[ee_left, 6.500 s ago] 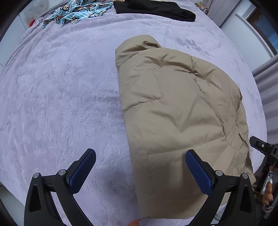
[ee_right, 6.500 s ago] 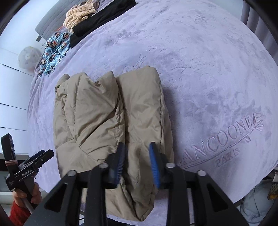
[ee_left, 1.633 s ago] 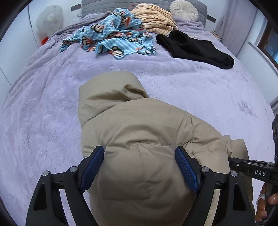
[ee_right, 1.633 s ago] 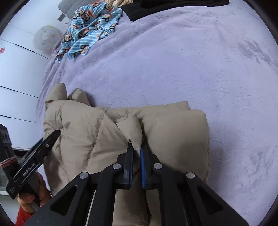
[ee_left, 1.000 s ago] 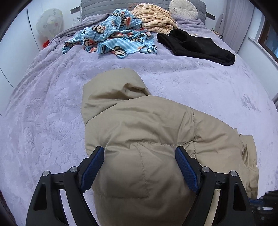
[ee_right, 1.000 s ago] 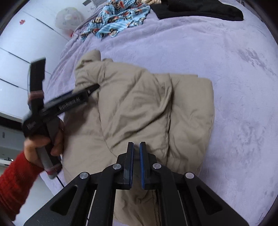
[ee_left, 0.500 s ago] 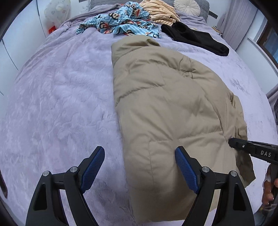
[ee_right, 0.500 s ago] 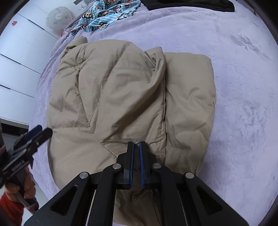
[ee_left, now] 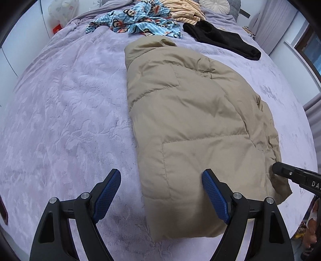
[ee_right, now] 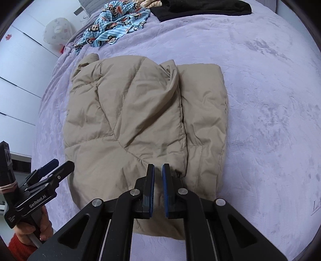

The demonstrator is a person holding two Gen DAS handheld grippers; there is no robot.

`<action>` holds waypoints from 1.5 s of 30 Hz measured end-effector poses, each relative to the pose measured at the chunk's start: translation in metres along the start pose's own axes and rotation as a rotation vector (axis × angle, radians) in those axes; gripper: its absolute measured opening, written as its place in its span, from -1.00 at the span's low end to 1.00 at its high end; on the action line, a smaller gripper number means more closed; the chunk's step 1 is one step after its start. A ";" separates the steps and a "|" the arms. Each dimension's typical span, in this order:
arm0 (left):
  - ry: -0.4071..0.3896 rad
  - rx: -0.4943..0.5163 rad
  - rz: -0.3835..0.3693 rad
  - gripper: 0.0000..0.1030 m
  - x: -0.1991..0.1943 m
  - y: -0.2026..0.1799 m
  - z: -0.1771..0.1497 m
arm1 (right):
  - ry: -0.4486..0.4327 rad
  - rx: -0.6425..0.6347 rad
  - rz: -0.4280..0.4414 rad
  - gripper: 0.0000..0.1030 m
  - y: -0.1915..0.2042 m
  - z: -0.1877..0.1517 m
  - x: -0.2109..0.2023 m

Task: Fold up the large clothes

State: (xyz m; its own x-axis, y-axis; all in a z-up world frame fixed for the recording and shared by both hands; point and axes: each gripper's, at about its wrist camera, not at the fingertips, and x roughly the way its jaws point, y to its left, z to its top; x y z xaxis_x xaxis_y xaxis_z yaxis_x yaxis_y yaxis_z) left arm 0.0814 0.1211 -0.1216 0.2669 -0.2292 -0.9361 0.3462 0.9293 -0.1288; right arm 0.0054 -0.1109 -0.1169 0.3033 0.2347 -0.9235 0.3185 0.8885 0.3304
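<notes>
The right gripper [ee_right: 158,170], nearly pressed together, has let go of the jacket [ee_right: 144,124], lying folded lengthwise on the bed [ee_right: 270,100] just ahead. The left gripper [ee_left: 161,192] has pulled back, spread wide. Cross fold likely remains.

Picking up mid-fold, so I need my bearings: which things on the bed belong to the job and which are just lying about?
In the job: tan jacket, left gripper, right gripper.

Lying about: monkey-print cloth, black garment, striped cloth, round cushion.
</notes>
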 end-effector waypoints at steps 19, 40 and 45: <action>-0.012 -0.114 0.066 0.93 -0.086 -0.058 -0.066 | 0.048 -0.050 0.087 -0.83 -0.035 -0.055 -0.064; -0.151 -0.112 0.206 1.00 -0.166 -0.063 -0.062 | -0.228 -0.219 -0.017 0.86 0.013 -0.050 -0.149; -0.158 -0.092 0.207 1.00 -0.171 -0.054 -0.054 | -0.283 -0.184 -0.074 1.00 0.029 -0.045 -0.160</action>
State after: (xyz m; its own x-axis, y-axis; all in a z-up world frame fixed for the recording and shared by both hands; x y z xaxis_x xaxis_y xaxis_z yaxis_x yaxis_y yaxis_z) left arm -0.0313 0.1262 0.0281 0.4633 -0.0669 -0.8837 0.1882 0.9818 0.0243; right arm -0.0738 -0.1047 0.0321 0.5309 0.0712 -0.8444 0.1898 0.9612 0.2003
